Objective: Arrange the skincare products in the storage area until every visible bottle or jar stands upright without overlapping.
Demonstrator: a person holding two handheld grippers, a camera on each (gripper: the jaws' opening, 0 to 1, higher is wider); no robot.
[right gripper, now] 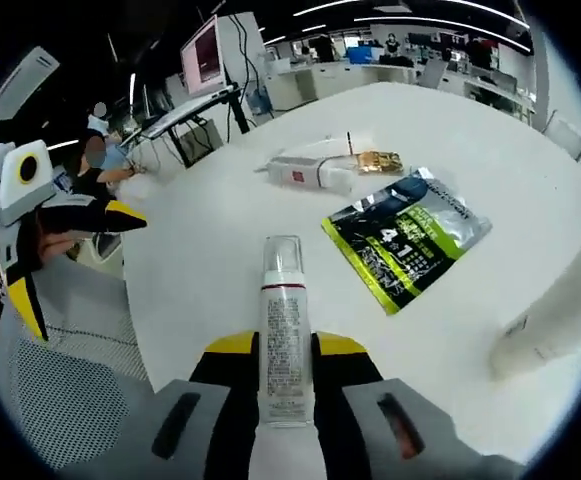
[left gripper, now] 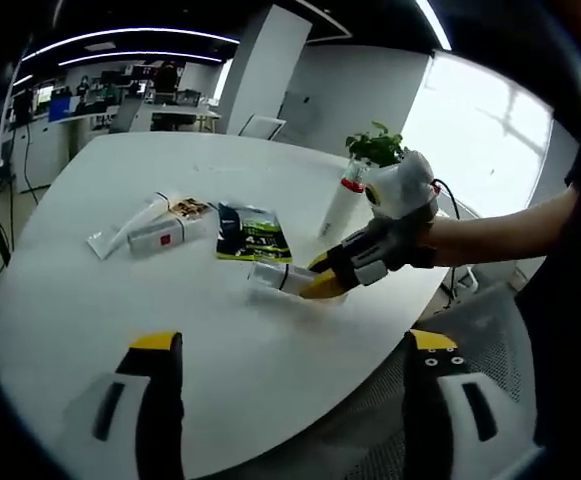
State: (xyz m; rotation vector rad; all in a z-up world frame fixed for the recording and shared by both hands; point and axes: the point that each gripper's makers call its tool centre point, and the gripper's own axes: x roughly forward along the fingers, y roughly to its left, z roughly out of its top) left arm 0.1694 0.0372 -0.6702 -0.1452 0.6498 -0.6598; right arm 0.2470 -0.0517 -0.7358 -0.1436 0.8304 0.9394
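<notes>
- White plastic, cylindrical and slim, with a clear cap and fine print on its label: the skincare bottle (right gripper: 283, 330) lies on its side low in the centre of the right gripper view, its long axis running straight up the frame, cap end away from the camera.
- The right hand-held gripper (right gripper: 284, 365) has its yellow-tipped black jaws closed against the bottle's two flanks, holding it at mid-body; in the left gripper view this pair sits right of centre (left gripper: 315, 282).
- The left hand-held gripper (left gripper: 295, 345) has its jaws spread wide and holds nothing, well apart from the bottle, so the right is the nearer one.
- To stand it up, I judge the cap end must swing upward off the smooth, matte white round worktop (right gripper: 210, 230).
- A glossy green-and-black flat sachet (right gripper: 407, 236) lies just right of the cap.
- A white flat tube (right gripper: 310, 172) lies beyond it, in the upper centre.
</notes>
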